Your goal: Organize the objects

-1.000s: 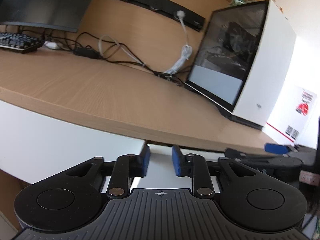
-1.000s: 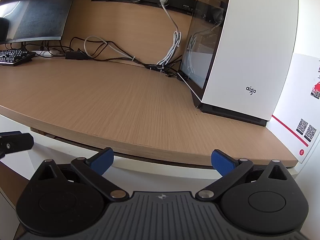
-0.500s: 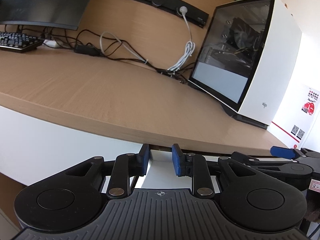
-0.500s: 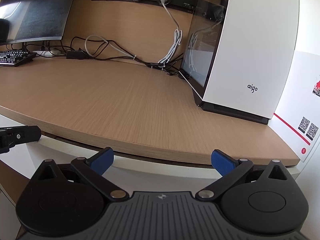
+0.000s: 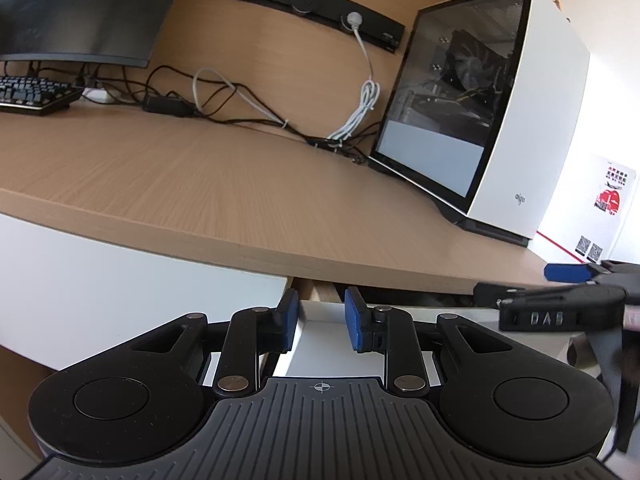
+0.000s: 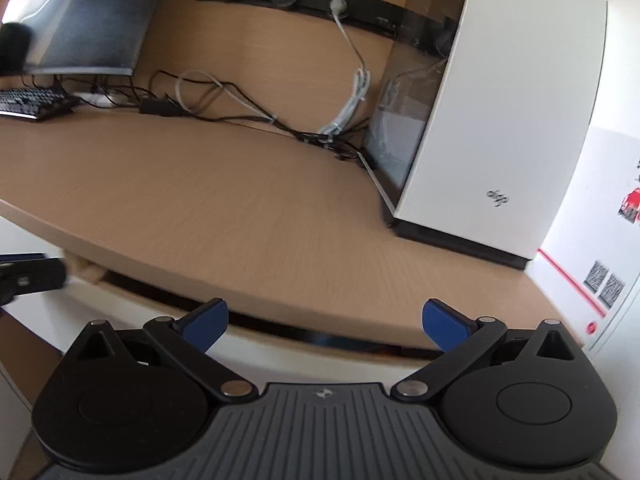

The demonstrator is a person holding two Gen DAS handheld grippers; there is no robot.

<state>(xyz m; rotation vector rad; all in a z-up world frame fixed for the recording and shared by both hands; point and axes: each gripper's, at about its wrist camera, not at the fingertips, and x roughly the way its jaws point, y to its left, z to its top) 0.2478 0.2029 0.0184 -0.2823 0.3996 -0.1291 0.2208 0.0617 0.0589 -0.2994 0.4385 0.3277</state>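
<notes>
Showing an early stage, the left gripper has its fingers narrowly apart around the white front edge of a drawer under the near desk edge, barely pulled out, the right gripper wide apart and empty, nothing yet sorted.

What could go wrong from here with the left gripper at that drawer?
1. The left gripper straddles only a corner of the white drawer front. Whether its pads actually press is unclear, so it may slip off when pulling.
2. The right gripper is open and sits just below the front edge of the desk. Raising it could knock that edge.
</notes>
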